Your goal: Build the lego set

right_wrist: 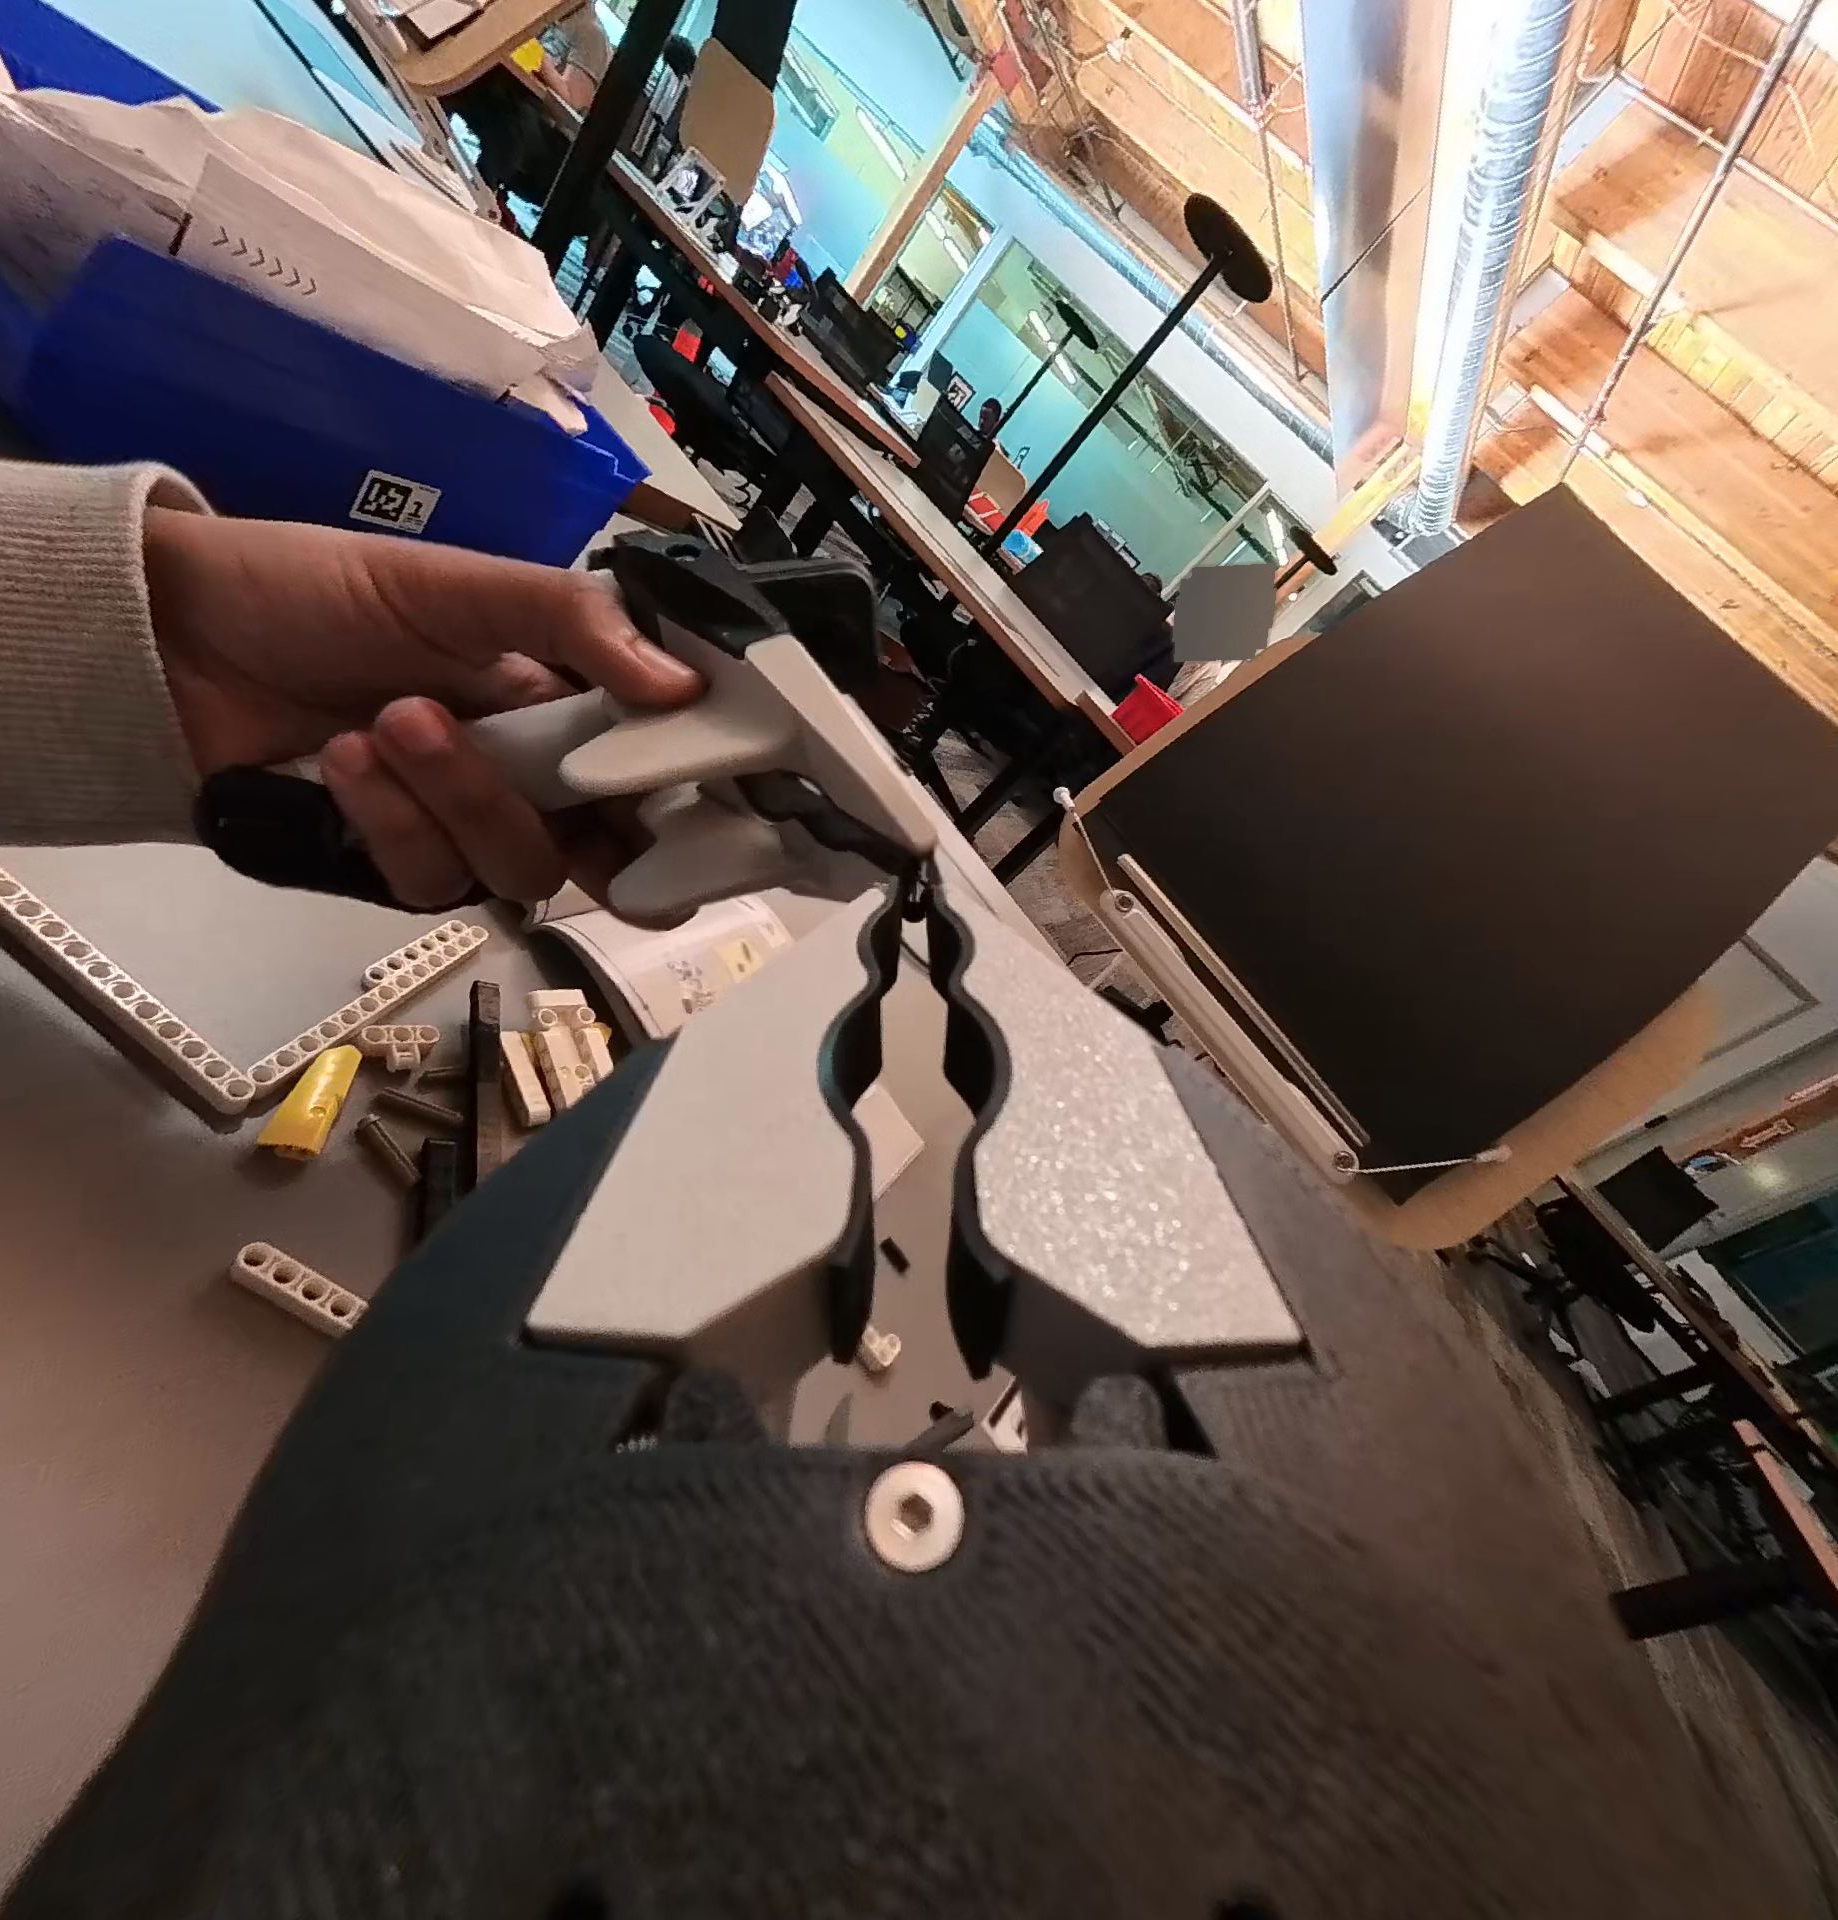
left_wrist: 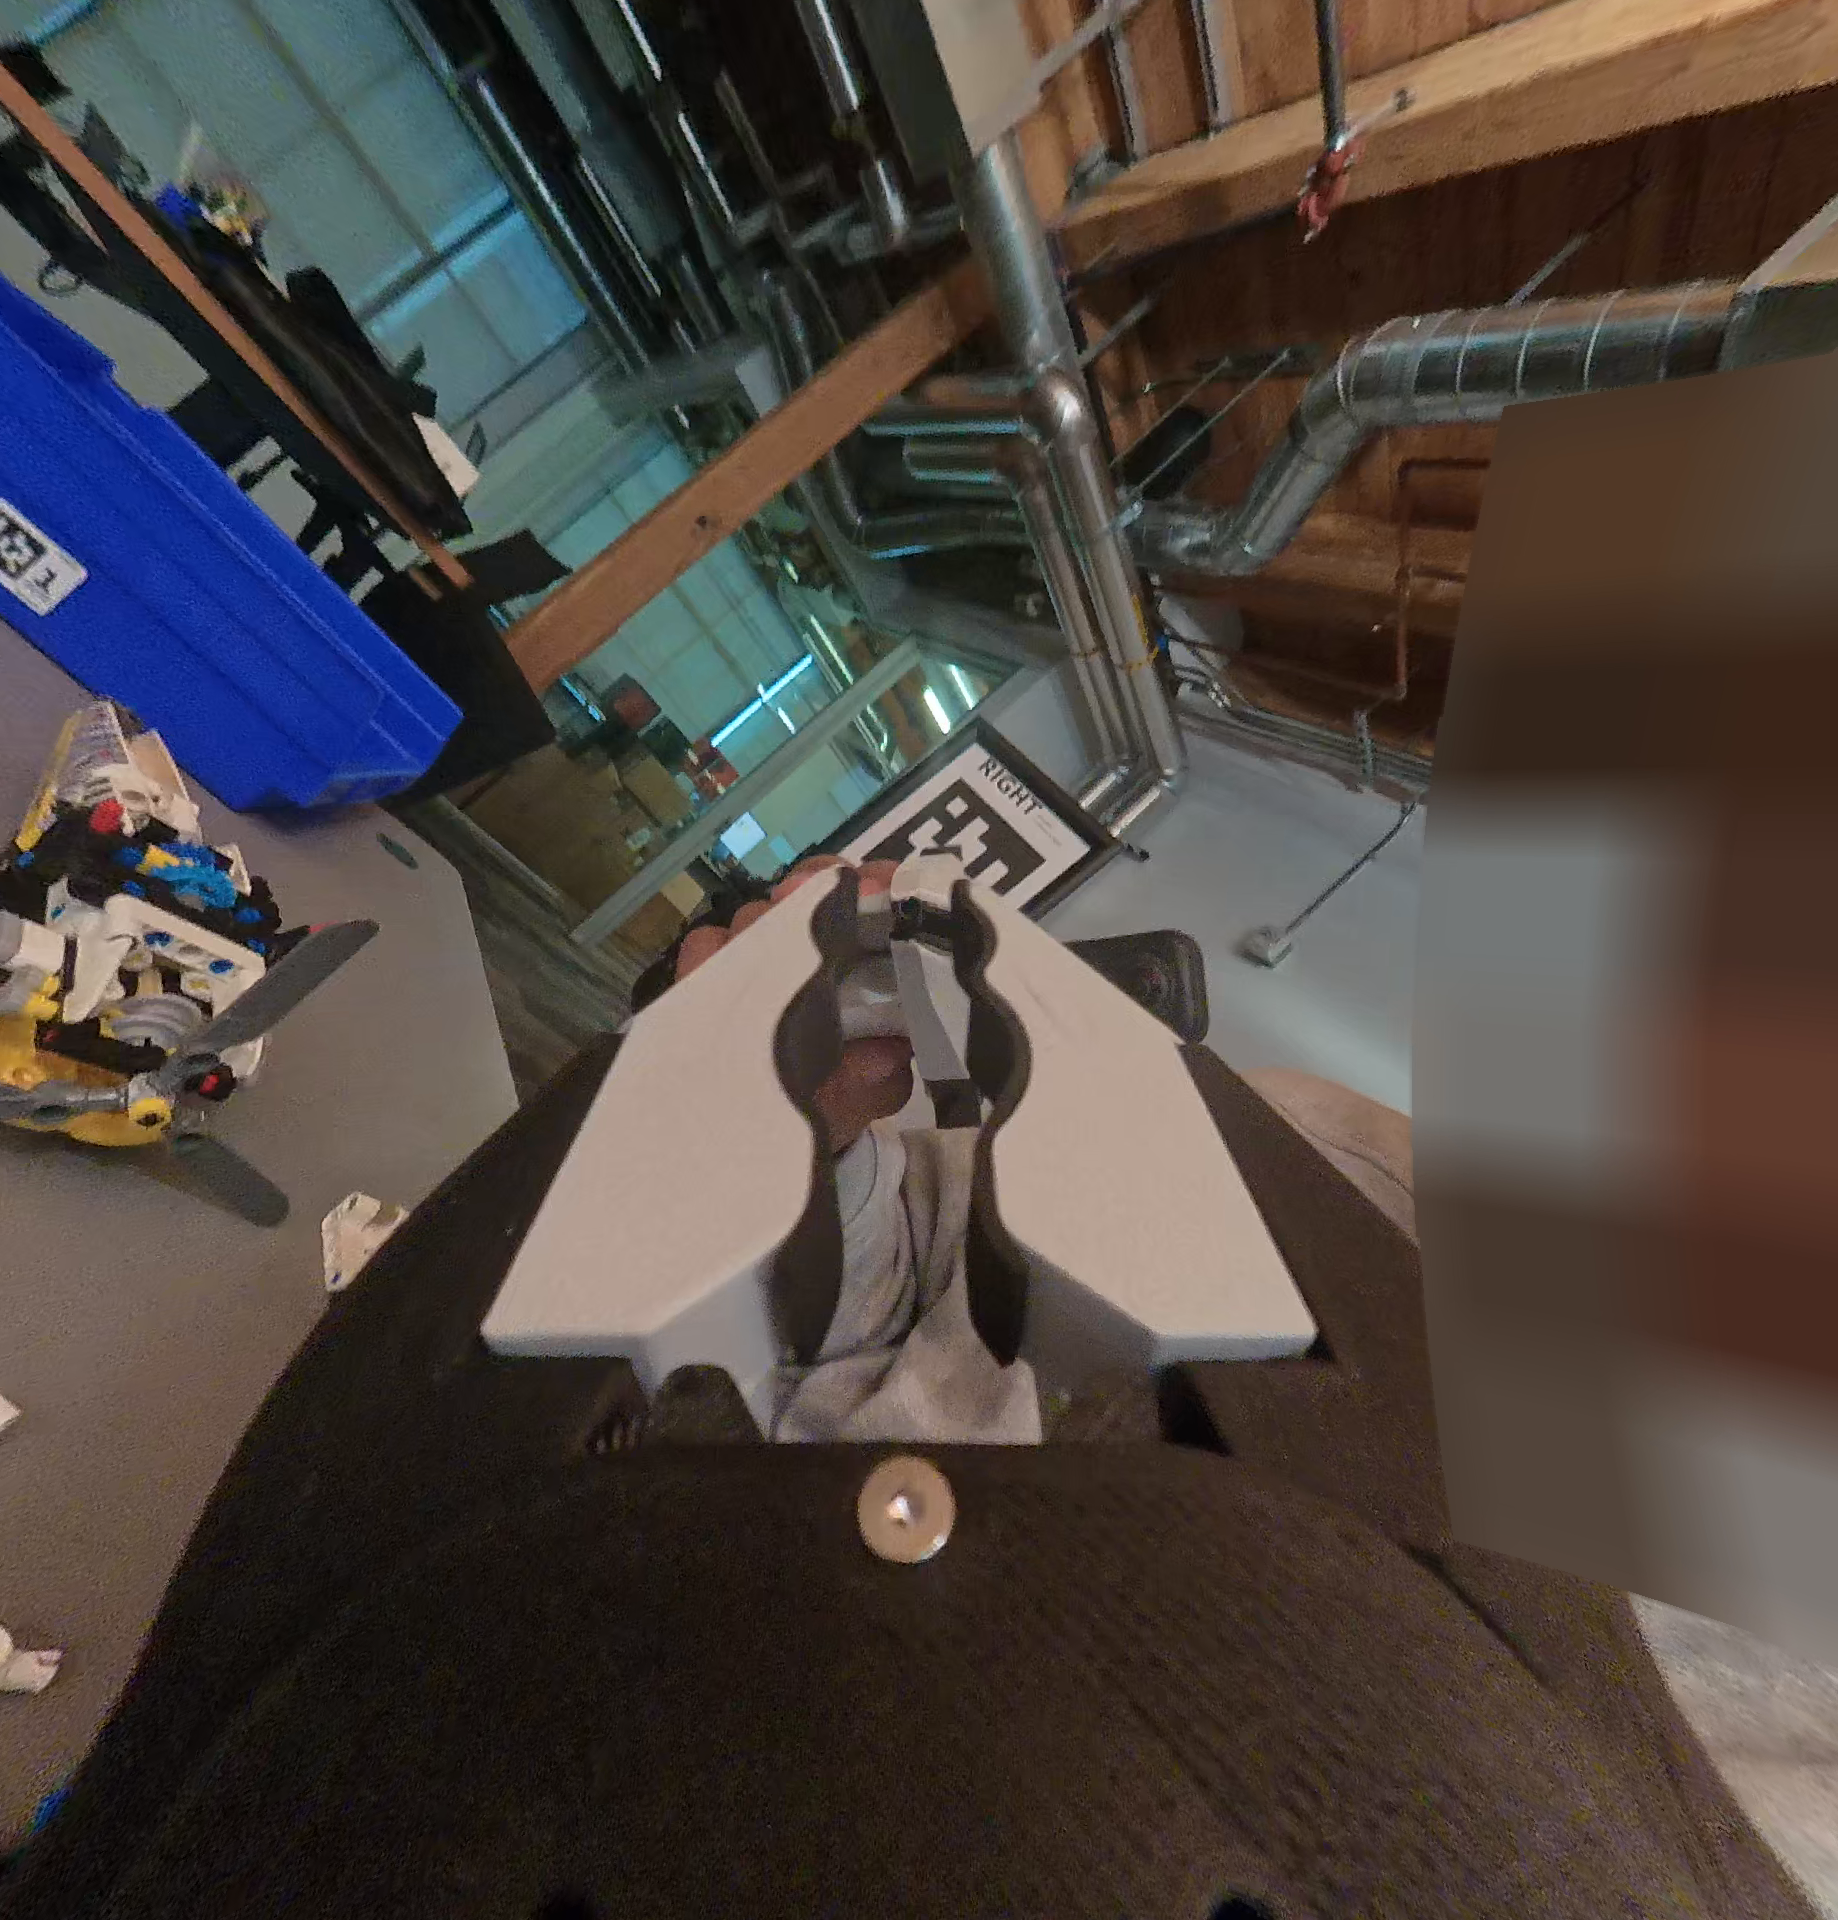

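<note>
1. Left gripper (left_wrist: pixel 899 904) is pinching a small white piece (left_wrist: pixel 920 883) at its tips, frame centre.
2. Right gripper (right_wrist: pixel 913 883) is nipping something small and dark, can't tell what.
3. Half-built plane model (left_wrist: pixel 115 966) is sitting left on the grey table (left_wrist: pixel 395 1039).
4. Blue bin (left_wrist: pixel 198 623) is sitting upper left.

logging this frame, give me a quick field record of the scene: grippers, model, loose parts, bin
left gripper: shut on a small white and grey piece, raised off the table
right gripper: tips nearly closed, meeting the left one's tips
model: part-built plane with grey propeller, on the grey table
loose parts: white beams, yellow piece, black pins
bin: blue
</note>
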The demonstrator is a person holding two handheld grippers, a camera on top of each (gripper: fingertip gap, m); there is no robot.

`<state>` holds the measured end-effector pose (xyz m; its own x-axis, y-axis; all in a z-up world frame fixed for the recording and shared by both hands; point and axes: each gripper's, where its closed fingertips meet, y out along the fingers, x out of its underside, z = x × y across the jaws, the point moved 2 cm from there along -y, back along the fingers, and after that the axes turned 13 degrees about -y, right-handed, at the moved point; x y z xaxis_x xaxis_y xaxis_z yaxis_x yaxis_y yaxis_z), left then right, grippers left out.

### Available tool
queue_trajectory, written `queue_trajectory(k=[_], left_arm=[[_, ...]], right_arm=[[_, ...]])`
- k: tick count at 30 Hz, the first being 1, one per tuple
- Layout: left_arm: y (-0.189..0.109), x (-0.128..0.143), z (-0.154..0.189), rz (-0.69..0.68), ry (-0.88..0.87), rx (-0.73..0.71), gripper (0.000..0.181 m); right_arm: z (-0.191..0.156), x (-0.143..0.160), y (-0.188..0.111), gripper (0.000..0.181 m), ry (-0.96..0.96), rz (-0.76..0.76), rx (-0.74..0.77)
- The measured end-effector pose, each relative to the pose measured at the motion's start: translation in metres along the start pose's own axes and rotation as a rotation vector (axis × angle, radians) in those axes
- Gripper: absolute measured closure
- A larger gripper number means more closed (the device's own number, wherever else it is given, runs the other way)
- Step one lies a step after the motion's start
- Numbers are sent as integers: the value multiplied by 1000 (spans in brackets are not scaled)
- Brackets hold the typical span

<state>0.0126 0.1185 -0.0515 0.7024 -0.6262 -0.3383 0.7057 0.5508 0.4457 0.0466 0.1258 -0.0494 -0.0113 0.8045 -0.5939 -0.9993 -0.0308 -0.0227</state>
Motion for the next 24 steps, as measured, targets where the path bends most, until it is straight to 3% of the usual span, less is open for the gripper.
queue_trajectory(k=[2,7,24], left_arm=[[-3,-1,5,3,-1,36,162],[1,9,3,-68,6,8,174],[10,8,4,-44,19,25,155]], right_arm=[[4,-1,-2,178,14,13,21],[10,0,-5,178,38,19,41],[5,6,-1,178,20,-20,29]])
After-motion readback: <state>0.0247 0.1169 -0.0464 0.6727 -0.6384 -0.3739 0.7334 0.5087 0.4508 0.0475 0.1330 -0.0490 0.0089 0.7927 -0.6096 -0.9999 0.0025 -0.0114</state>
